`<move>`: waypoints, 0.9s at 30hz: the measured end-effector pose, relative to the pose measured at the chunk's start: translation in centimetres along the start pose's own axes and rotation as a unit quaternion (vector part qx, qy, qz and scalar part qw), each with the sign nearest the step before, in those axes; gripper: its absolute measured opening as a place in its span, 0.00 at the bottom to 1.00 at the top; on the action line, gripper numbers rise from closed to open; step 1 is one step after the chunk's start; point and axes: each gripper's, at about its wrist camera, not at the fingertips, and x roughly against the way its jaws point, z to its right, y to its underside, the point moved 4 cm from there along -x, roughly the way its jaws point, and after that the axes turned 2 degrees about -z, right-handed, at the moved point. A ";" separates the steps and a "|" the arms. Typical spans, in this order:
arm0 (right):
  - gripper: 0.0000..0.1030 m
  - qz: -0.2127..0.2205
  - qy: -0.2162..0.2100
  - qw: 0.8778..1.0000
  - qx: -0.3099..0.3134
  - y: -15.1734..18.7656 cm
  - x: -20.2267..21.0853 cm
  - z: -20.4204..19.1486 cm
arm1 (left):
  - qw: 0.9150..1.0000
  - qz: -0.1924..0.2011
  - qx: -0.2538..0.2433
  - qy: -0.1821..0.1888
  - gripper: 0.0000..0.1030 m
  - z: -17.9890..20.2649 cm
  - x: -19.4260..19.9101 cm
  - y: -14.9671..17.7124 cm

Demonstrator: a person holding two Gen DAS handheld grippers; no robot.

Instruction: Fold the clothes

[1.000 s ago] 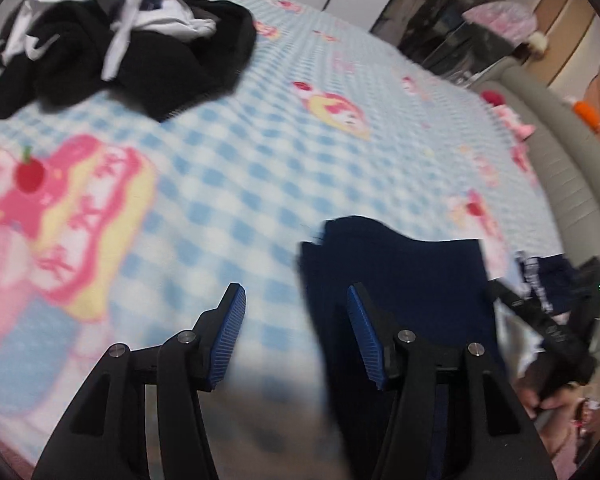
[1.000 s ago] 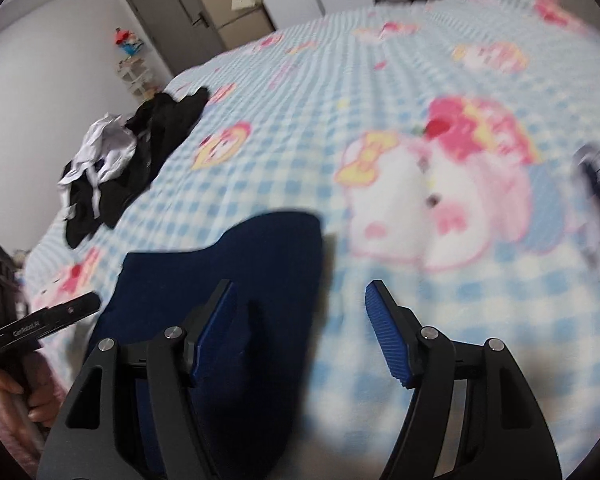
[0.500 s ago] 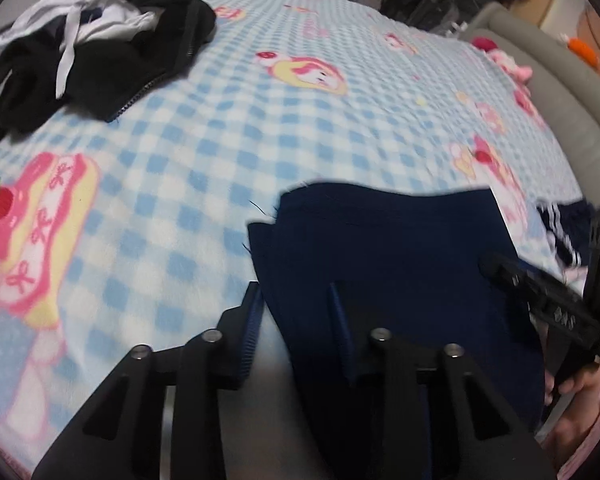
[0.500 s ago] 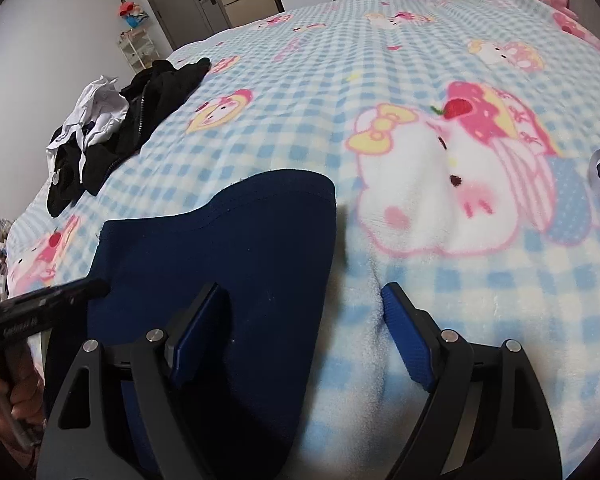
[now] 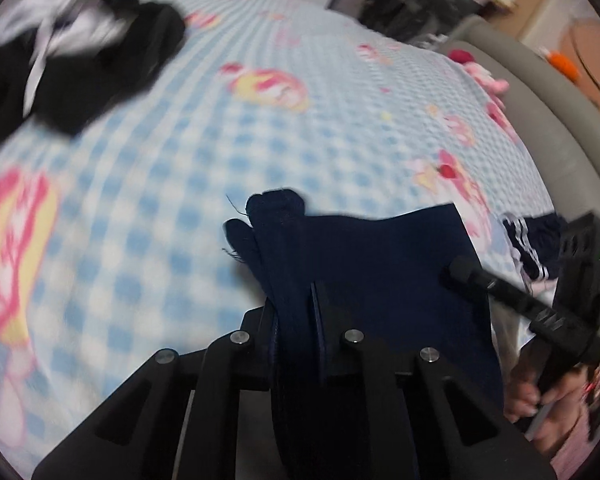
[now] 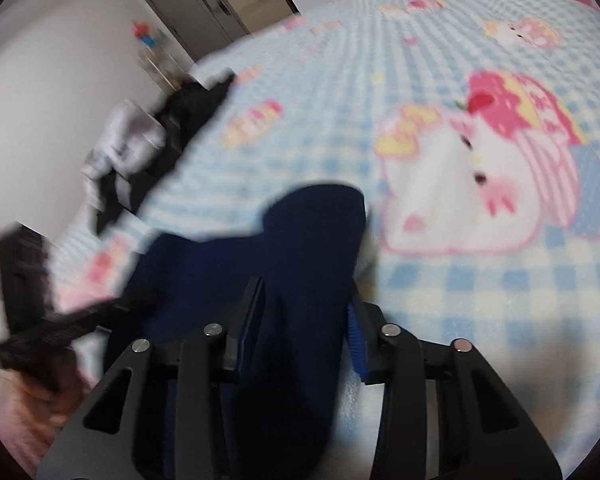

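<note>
A navy blue garment (image 5: 384, 264) lies folded on the blue checked bedspread (image 5: 228, 148). My left gripper (image 5: 294, 304) is shut on its left corner, and the pinched cloth bunches up past the fingertips. In the right wrist view the same navy garment (image 6: 236, 264) has its right corner held between the blue pads (image 6: 355, 340) of my right gripper (image 6: 306, 312), which is shut on it. The right gripper's body (image 5: 540, 312) and a hand show at the right of the left wrist view.
A pile of black and white clothes (image 5: 72, 56) lies at the bed's far left, seen again as the clothes pile (image 6: 152, 148). A dark striped garment (image 5: 536, 248) sits at the right bed edge by a grey padded frame (image 5: 548, 120). A grey door (image 6: 192, 4) stands behind.
Both grippers went from open to shut on the navy garment's two near corners. The pinched corners have risen off the bedspread, and the views blur with motion.
</note>
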 end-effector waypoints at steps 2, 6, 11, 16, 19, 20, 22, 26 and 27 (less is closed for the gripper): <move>0.21 0.029 -0.045 0.998 -0.023 -1.1 1.2 0.0 | 1.000 0.009 -0.016 -0.004 0.14 0.5 0.4 -1.0; 0.18 0.074 -0.047 0.996 0.002 -2.9 2.8 -0.7 | 1.000 0.012 -0.009 -0.010 0.13 0.1 0.2 -2.7; 0.20 0.054 -0.012 0.998 0.020 -3.3 2.1 0.1 | 1.000 -0.001 -0.003 -0.009 0.13 0.0 -0.8 -2.1; 0.62 -0.032 0.016 0.998 -0.046 -1.4 -0.9 2.7 | 1.000 -0.016 0.002 -0.006 0.55 0.0 -1.8 -1.0; 0.68 -0.043 0.031 0.998 -0.026 -0.6 -1.6 2.1 | 1.000 -0.025 0.005 -0.005 0.52 -0.1 -2.4 -0.4; 0.68 -0.046 0.037 0.998 -0.014 -0.4 -1.9 1.6 | 1.000 -0.028 0.006 -0.004 0.51 -0.1 -2.6 -0.1; 0.58 -0.052 0.048 0.997 0.011 0.0 -2.4 0.8 | 0.999 -0.034 0.008 -0.003 0.27 -0.1 -3.0 0.3; 0.22 -0.031 0.040 0.997 0.053 0.0 -2.1 -1.1 | 1.000 -0.014 -0.010 -0.003 0.10 1.0 -2.6 -0.3; 0.15 -0.019 0.035 0.998 0.055 -0.2 -1.7 -1.2 | 1.000 -0.010 -0.012 -0.002 0.09 1.1 -2.4 -0.6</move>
